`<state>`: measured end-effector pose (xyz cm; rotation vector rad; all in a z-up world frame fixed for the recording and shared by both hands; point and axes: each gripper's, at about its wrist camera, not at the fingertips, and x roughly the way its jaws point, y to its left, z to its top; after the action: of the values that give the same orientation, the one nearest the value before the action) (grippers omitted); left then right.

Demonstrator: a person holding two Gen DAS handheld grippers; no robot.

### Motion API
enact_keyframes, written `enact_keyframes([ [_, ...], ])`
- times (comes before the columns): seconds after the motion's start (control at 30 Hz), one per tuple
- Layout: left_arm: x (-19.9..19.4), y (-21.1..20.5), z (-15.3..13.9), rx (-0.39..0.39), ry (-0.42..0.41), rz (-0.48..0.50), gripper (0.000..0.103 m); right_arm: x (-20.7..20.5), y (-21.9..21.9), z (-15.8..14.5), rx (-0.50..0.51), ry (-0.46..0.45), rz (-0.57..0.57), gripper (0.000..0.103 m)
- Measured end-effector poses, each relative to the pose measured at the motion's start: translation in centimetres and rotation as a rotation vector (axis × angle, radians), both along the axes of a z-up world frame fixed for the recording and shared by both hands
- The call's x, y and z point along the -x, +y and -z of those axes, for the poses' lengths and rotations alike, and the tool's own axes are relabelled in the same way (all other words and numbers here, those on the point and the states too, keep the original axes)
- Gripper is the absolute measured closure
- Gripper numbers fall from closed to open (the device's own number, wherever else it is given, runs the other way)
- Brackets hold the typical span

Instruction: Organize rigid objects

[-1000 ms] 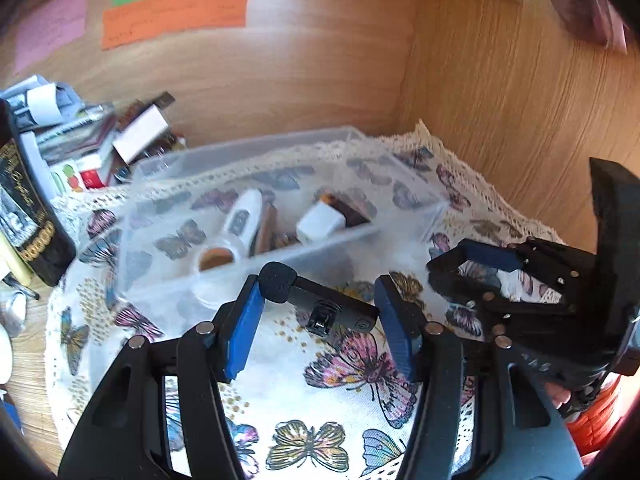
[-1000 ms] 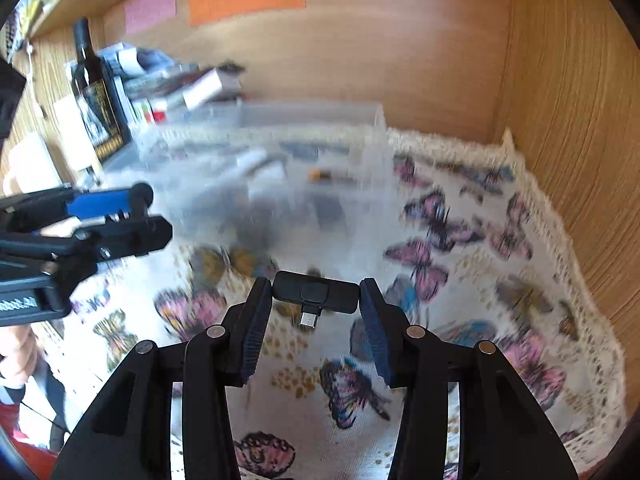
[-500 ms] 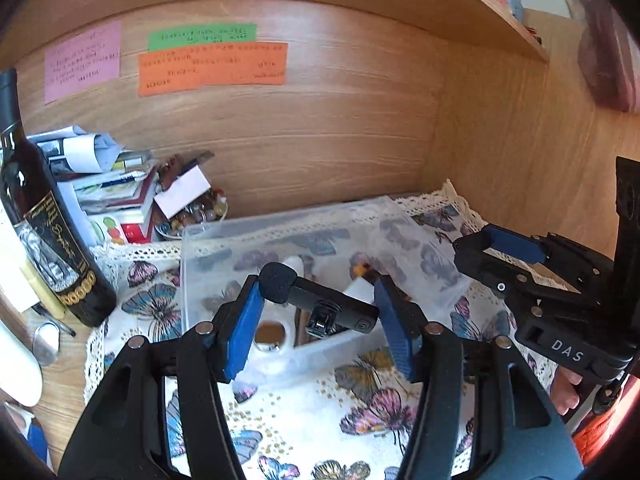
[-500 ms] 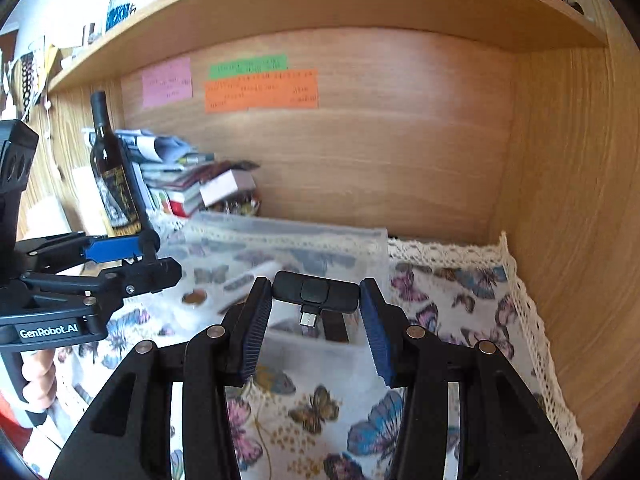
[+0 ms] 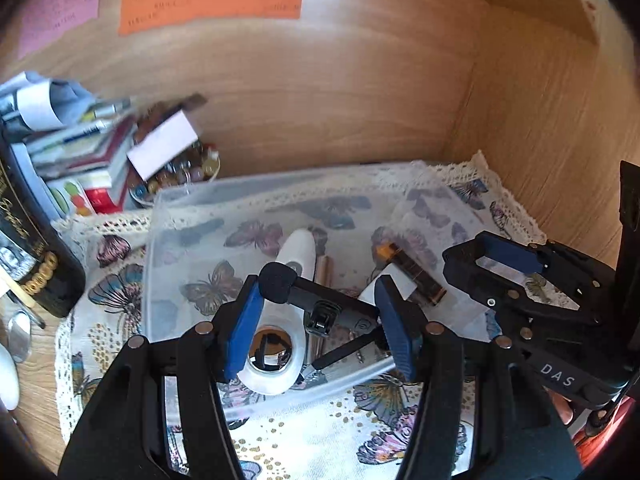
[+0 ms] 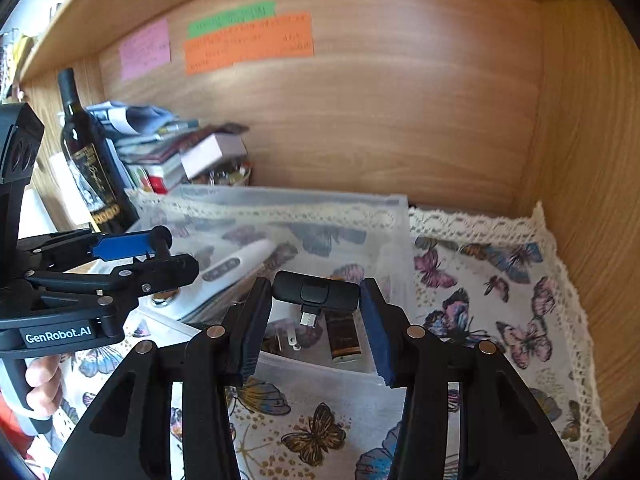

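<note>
My left gripper (image 5: pixel 318 320) is shut on a black clip-on microphone (image 5: pixel 316 298) with a foam tip, held above the clear plastic box (image 5: pixel 188 200). My right gripper (image 6: pixel 316 316) is shut on a black USB-C receiver (image 6: pixel 316 292), held above the box's near right corner (image 6: pixel 396 208). In the box lie a white handheld device (image 5: pixel 298 256), a white plug adapter (image 6: pixel 282 320) and a dark brown tube (image 5: pixel 416 274), which also shows in the right wrist view (image 6: pixel 344 336). The left gripper also shows in the right wrist view (image 6: pixel 160 252); the right gripper shows in the left wrist view (image 5: pixel 480 264).
The box stands on a butterfly-print cloth (image 6: pixel 480 300) with a lace edge, in a wooden alcove. A dark wine bottle (image 6: pixel 86 156), a stack of books and papers (image 6: pixel 160 148) and a bowl of small items (image 5: pixel 180 172) stand at the back left. Coloured notes (image 6: pixel 248 40) hang on the back wall.
Both grippers rose from just over the cloth, then came down and forward over the box, each still holding its object.
</note>
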<state>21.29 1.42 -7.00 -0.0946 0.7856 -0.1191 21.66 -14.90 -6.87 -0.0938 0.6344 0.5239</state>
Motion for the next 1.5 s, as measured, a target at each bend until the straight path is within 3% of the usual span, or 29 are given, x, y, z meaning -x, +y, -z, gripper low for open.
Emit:
enact_keyframes([
  [0.2, -0.8, 0.0, 1.5, 0.014, 0.045, 0.006, 0.045, -0.9, 0.5, 1.3, 0.021, 0.037, -0.013, 0.061],
  [0.3, -0.5, 0.1, 1.3, 0.016, 0.035, 0.006, 0.039, -0.9, 0.6, 1.3, 0.025, 0.036, -0.012, 0.061],
  [0.67, 4.1, 0.3, -3.1, -0.018, -0.148, -0.019, 0.031, 1.8, -0.4, -2.3, -0.032, -0.063, -0.009, 0.056],
  [0.9, 9.0, 0.2, -6.7, -0.051, -0.299, -0.04, 0.023, 5.5, -1.5, -6.2, -0.093, -0.192, -0.013, 0.043],
  [1.0, 11.0, 0.3, -7.9, -0.054, -0.345, -0.049, 0.014, 7.1, -1.9, -7.5, -0.115, -0.244, -0.014, 0.038],
  [1.17, 13.9, 0.6, -9.4, -0.041, -0.408, -0.059, 0.003, 9.5, -2.7, -9.1, -0.154, -0.312, -0.006, 0.021],
  [1.27, 15.6, 0.6, -10.0, -0.047, -0.441, -0.077, 0.001, 10.7, -3.0, -9.6, -0.169, -0.341, -0.002, 0.016],
  [1.37, 16.8, 0.6, -10.5, -0.051, -0.465, -0.085, 0.001, 11.8, -3.3, -9.9, -0.186, -0.368, 0.003, 0.002],
  [1.5, 17.9, 0.7, -10.6, -0.055, -0.483, -0.091, 0.0, 13.1, -3.5, -10.1, -0.204, -0.39, -0.002, 0.0],
])
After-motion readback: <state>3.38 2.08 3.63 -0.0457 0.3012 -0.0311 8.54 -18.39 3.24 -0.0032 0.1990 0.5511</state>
